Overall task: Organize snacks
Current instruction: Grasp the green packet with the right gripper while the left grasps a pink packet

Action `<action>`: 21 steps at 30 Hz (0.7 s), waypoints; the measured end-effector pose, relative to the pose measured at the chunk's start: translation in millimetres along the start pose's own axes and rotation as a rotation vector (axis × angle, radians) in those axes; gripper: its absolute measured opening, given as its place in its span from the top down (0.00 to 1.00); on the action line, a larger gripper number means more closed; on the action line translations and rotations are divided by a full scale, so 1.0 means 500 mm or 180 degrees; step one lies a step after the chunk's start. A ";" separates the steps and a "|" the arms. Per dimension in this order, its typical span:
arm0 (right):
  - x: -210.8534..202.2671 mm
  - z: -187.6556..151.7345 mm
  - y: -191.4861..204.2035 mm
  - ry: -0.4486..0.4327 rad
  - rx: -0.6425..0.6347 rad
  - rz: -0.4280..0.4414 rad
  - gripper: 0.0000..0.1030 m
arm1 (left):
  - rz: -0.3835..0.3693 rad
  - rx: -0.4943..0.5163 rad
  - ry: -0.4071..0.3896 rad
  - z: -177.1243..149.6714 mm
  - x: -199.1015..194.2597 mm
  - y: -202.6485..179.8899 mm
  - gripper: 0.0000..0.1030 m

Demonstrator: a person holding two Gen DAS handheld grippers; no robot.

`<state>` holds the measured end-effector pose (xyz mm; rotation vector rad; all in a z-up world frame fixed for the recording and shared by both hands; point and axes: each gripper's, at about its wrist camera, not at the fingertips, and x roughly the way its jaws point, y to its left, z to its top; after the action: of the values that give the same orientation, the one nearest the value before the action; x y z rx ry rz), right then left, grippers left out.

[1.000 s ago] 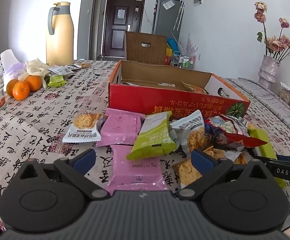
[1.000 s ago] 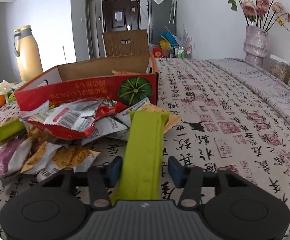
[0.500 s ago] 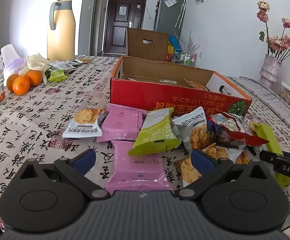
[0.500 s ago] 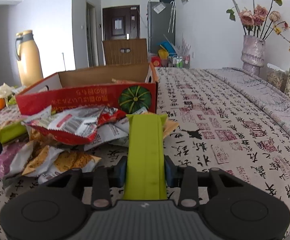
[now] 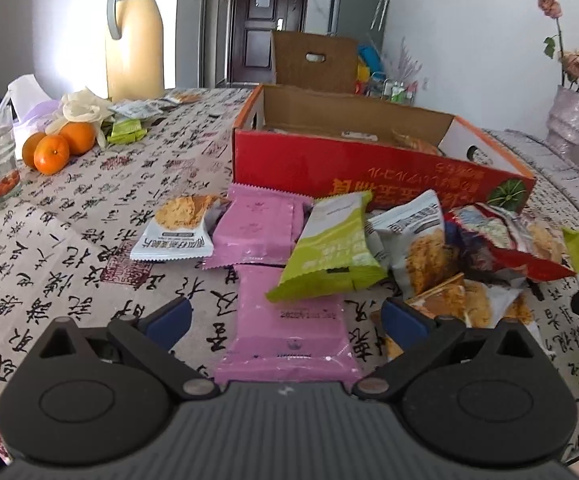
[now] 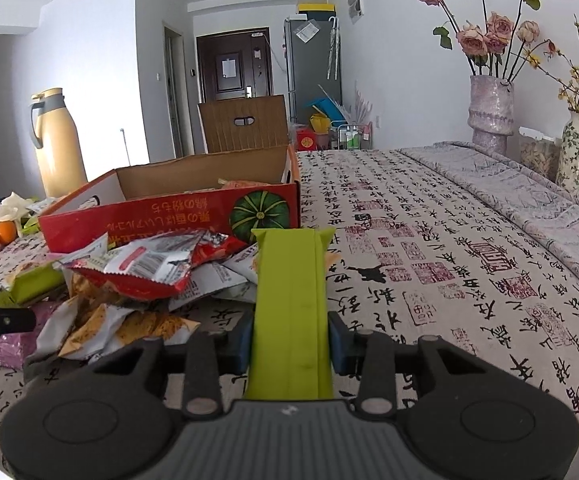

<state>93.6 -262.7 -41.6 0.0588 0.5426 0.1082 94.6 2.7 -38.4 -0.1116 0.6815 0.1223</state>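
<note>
Your right gripper [image 6: 289, 338] had just closed, pads pinching the green snack bar [image 6: 291, 300] in front of the red box [image 6: 169, 220]. Your left gripper [image 5: 285, 316] stood wide around a pink packet [image 5: 289, 332], pads apart from it, nearer than that box.

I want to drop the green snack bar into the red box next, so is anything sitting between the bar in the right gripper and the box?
Partly. The right gripper has just closed on the green snack bar. The red box lies ahead to the left, open-topped. A red crumpled packet and other wrappers are piled against its near wall, so lifting over them looks safest.
</note>
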 end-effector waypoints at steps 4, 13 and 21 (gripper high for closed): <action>0.001 -0.001 -0.006 0.0004 0.0051 0.0013 0.65 | 0.0039 -0.0004 0.0098 -0.003 0.019 -0.001 0.24; 0.004 -0.007 -0.005 0.0023 0.0069 0.0032 0.65 | 0.0008 0.0177 -0.0032 -0.018 0.013 -0.008 0.40; 0.002 -0.006 -0.003 0.0012 0.0071 0.0026 0.65 | 0.0007 0.0163 -0.0082 -0.022 -0.008 0.015 0.40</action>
<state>93.2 -264.0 -44.7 0.0825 0.5474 0.1102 83.6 8.4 -44.8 -0.0601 0.6584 0.1080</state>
